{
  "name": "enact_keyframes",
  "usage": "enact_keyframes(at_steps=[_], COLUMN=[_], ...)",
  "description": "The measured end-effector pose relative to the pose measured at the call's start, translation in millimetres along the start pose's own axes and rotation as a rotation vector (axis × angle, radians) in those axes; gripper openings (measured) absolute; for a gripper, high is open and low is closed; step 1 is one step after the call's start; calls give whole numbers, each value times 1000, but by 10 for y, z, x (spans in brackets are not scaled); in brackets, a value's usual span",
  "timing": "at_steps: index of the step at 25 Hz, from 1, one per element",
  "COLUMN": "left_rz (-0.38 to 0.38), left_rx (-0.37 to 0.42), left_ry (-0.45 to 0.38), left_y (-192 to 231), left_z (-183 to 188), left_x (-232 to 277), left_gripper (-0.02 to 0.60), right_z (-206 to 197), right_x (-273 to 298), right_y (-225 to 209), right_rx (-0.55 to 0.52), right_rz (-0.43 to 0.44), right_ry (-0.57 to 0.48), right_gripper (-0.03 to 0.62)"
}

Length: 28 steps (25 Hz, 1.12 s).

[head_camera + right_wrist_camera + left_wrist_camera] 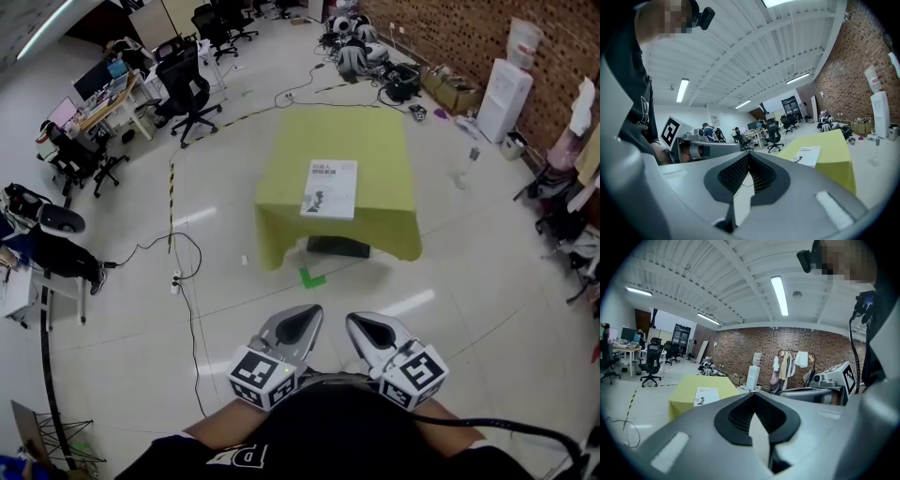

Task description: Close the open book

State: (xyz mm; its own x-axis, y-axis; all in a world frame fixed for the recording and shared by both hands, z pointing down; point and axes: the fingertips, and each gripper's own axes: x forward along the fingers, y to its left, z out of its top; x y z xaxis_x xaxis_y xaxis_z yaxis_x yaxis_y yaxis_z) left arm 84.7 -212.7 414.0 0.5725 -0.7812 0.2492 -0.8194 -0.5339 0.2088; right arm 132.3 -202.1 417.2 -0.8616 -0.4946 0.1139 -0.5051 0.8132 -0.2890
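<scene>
A white book (329, 188) lies flat with its cover up, near the front edge of a small table draped in a yellow-green cloth (337, 131). It looks closed. My left gripper (292, 327) and right gripper (369, 332) hang side by side close to the person's body, well short of the table, both shut with nothing between the jaws. In the left gripper view the book (706, 396) lies far ahead beyond the closed jaws, and the right gripper (829, 380) shows alongside. In the right gripper view the book (806, 155) rests on the cloth (836, 150).
A green mark (312, 277) is on the pale floor between me and the table. Cables (183, 281) trail on the left, with office chairs (187, 89) and desks behind. A brick wall (450, 28), a water dispenser (502, 98) and hanging clothes (577, 141) line the right side.
</scene>
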Motion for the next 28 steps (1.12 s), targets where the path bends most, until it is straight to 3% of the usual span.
enact_keyframes(at_steps=[21,28], left_rz=[-47,-74], left_rx=[8,-2], left_ry=[-21,-11], left_y=[12,254], left_z=[202,235], left_x=[708,908], left_gripper=[8,8], right_z=[134,156], right_x=[-46,178], right_y=[-714,-913], right_rx=[0,5], right_rz=[-58,-92], right_ry=[-6,18], right_gripper=[8,8])
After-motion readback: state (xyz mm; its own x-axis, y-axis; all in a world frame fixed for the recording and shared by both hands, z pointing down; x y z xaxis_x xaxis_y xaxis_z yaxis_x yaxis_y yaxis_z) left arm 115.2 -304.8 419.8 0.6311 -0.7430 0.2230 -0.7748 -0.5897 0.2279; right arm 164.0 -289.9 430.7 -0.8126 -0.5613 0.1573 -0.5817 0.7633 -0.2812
